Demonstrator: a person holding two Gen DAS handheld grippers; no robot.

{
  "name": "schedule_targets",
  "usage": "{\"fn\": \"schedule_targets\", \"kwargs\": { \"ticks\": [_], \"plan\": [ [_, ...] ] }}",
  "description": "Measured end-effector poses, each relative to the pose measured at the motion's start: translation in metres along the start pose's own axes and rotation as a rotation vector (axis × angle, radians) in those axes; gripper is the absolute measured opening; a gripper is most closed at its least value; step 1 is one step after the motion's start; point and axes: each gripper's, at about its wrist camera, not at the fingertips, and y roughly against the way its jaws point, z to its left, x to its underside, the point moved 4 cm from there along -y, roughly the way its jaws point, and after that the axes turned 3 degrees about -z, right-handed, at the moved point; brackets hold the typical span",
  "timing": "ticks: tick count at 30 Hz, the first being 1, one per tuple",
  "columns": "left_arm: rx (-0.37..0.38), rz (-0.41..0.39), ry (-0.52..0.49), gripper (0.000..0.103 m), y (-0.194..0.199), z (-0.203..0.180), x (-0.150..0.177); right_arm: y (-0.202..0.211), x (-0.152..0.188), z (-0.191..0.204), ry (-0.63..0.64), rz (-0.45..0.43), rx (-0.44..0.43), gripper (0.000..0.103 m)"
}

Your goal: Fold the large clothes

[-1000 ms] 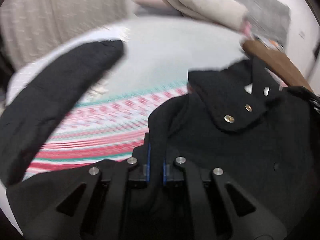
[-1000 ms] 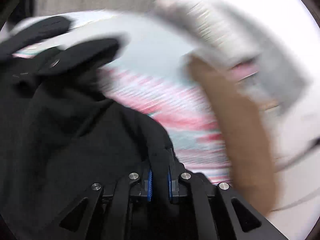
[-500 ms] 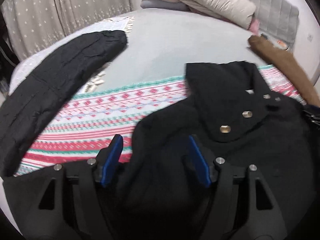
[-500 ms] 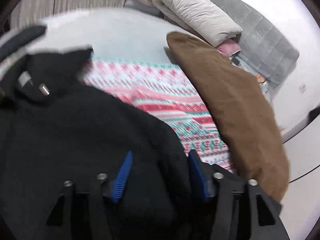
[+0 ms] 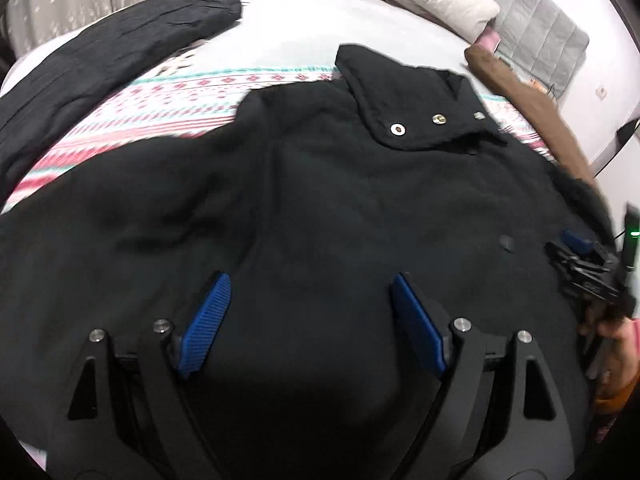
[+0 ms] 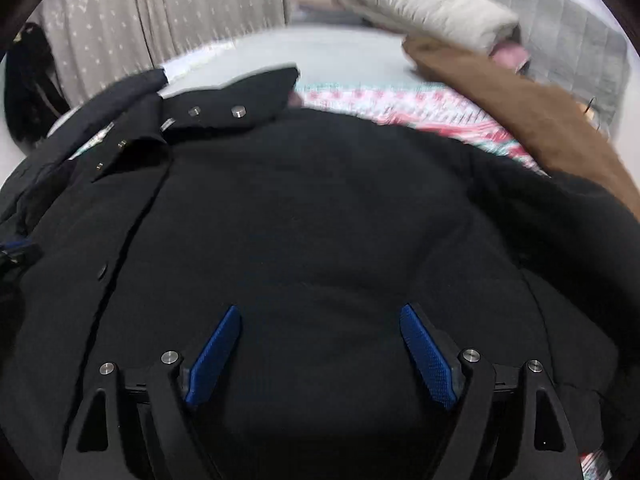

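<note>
- Coat [image 5: 320,200]: black, spread on the bed [image 5: 304,32] over a red, white and teal patterned blanket [image 5: 160,100]; it fills most of both wrist views.
- Collar [image 5: 404,112] of the coat: at the coat's far end, folded over, with metal snaps [image 5: 397,129] showing on its flap.
- Left hand-held gripper [image 5: 310,322]: jaws wide apart, blue pads [image 5: 206,322] showing, poised over the coat's near part with nothing between them.
- Right hand-held gripper [image 6: 320,354]: jaws likewise wide apart over the coat's near part, holding nothing; in the left view it [image 5: 580,252] sits at the coat's right edge, held by a hand [image 5: 612,356].
- Sleeve [image 5: 100,68]: black, stretched out left of the coat across the blanket.
- Brown garment [image 6: 532,112]: lying right of the coat, along the blanket's edge.
- Beige quilt [image 6: 420,4]: folded, beyond the coat's collar end, against a grey padded headboard [image 5: 548,36].
- Curtain [image 6: 160,28]: patterned, beyond the coat on the left.
</note>
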Motion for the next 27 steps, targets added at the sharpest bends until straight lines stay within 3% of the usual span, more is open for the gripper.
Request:
{"fn": "schedule_targets", "kwargs": {
  "ticks": [2, 5, 13, 16, 20, 25, 27],
  "plan": [
    [0.018, -0.028, 0.02, 0.083, 0.027, 0.013, 0.01, 0.011, 0.001, -0.001, -0.024, 0.031, 0.028, 0.084],
    [0.008, -0.052, 0.086, 0.083, 0.069, 0.049, 0.031, 0.034, 0.005, 0.001, -0.052, 0.031, -0.007, 0.084],
    [0.025, -0.131, 0.504, 0.083, 0.137, 0.204, 0.105, 0.103, 0.03, 0.015, -0.058, -0.023, -0.076, 0.084],
    [0.049, -0.174, 0.689, 0.083, 0.139, 0.257, 0.137, 0.121, 0.044, 0.03, -0.034, -0.02, -0.095, 0.085],
    [0.15, -0.241, 0.925, 0.083, 0.121, 0.306, 0.167, 0.13, 0.057, 0.053, -0.004, -0.025, -0.11, 0.085],
    [0.259, -0.317, 1.073, 0.083, 0.094, 0.329, 0.171, 0.125, 0.068, 0.081, 0.021, 0.002, -0.135, 0.085],
    [0.247, -0.379, 1.116, 0.073, 0.092, 0.337, 0.168, 0.119, 0.074, 0.093, 0.024, 0.023, -0.147, 0.085]
  ]
}}
